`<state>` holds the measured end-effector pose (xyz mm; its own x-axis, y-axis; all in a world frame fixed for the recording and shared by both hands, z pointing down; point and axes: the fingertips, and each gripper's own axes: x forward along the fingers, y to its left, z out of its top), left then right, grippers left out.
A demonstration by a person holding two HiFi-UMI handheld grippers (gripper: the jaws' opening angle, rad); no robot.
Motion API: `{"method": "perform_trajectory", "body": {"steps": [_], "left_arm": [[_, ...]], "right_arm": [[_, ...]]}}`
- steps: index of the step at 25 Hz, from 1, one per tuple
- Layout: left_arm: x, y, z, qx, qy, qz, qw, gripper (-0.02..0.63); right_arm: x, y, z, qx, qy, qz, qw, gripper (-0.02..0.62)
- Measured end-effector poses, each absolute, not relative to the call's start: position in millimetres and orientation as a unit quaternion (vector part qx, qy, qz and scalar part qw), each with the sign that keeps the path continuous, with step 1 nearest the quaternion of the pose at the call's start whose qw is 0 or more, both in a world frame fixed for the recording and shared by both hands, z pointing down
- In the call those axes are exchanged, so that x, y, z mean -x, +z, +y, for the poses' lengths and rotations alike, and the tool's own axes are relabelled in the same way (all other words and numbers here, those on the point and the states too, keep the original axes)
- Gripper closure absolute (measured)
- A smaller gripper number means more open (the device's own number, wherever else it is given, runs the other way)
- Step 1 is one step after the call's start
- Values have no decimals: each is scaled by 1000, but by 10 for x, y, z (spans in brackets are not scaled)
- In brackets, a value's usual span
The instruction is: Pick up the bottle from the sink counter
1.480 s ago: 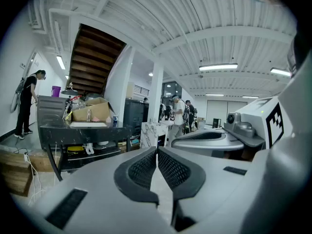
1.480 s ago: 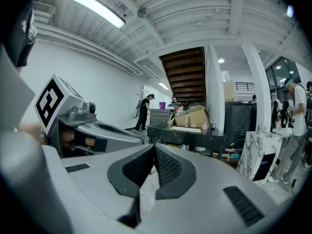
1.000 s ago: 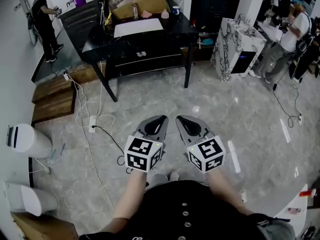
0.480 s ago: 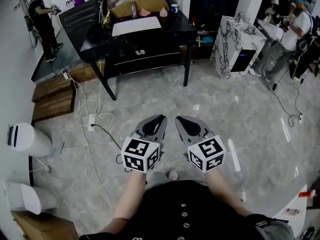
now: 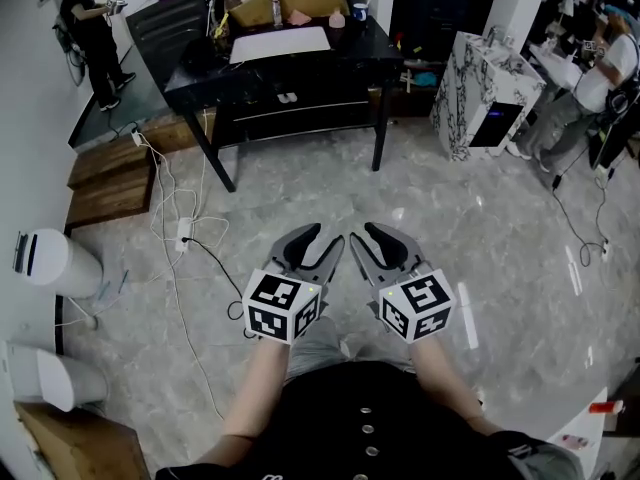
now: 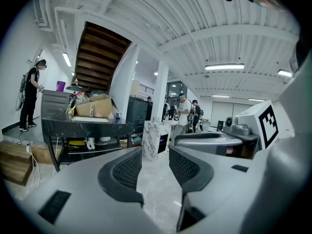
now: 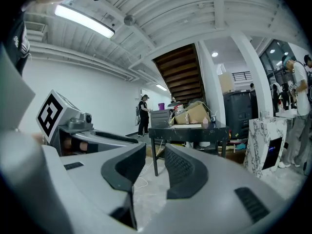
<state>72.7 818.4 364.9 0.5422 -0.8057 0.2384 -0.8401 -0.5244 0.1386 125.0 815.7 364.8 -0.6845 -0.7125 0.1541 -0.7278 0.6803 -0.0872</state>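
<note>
Way off ahead-right of the grippers sits the marbled sink counter [image 5: 465,108]; can't make out the bottle from here. Jaws on the left gripper [image 5: 322,236] and right gripper [image 5: 365,233] just opened partway, with nothing between them.

sink counter [image 5: 465,108] top: items too small to tell
black table [image 5: 360,50] clutter: too small to name
bystander [image 5: 608,68]: cut by right edge

text: none legible | labels, numbers, signs: none legible
</note>
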Motion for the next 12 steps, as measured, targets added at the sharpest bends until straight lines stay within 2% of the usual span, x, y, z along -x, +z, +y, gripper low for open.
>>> {"method": "perform_trajectory", "body": {"steps": [4, 12], "left_arm": [[-748, 3759, 8072, -868, 84, -473, 129, 415], [-699, 3819, 7578, -870, 96, -468, 122, 394]], "right_arm": [[-1326, 3727, 8043, -405, 79, -909, 54, 396], [-1267, 3836, 7590, -390, 92, -914, 57, 383]]}}
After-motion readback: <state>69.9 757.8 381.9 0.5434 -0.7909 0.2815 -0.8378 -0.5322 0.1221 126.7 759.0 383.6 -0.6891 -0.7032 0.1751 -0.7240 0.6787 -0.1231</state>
